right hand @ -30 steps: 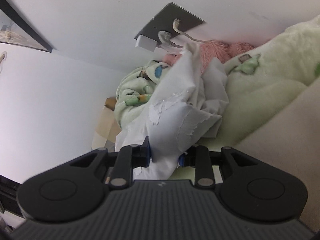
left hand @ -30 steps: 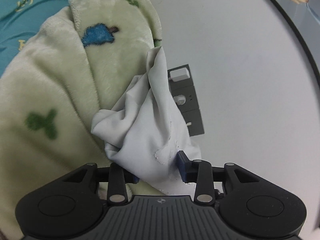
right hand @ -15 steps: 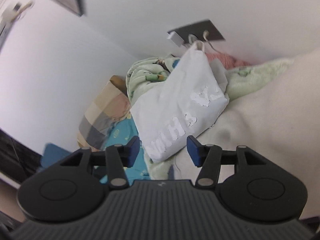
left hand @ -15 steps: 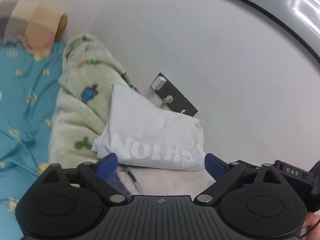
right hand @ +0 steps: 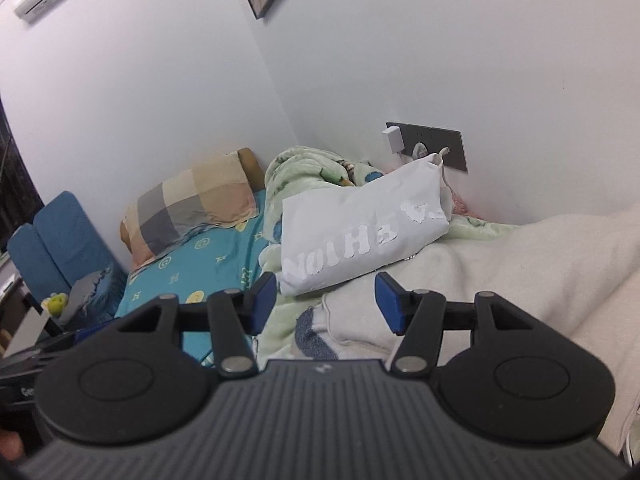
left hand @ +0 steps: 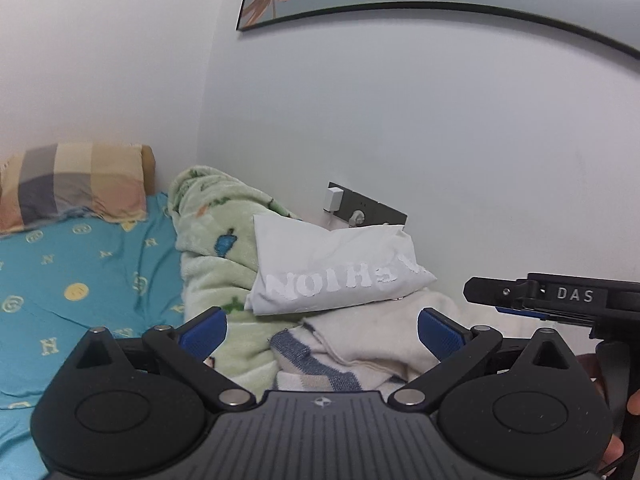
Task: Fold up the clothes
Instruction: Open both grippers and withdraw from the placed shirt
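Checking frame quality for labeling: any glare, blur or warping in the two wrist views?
Left wrist: strong fisheye bend along the picture frame, glare patch top right, folded white shirt sharp. Right wrist: walls bowed, shirt sharp, no glare, near tool body soft.

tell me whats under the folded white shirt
The folded white shirt lies on a green fleece blanket and a cream blanket. Whatever is beneath its middle is covered.

One folded shirt [left hand: 336, 268], one pillow [left hand: 72, 184], two blankets [left hand: 212, 232].
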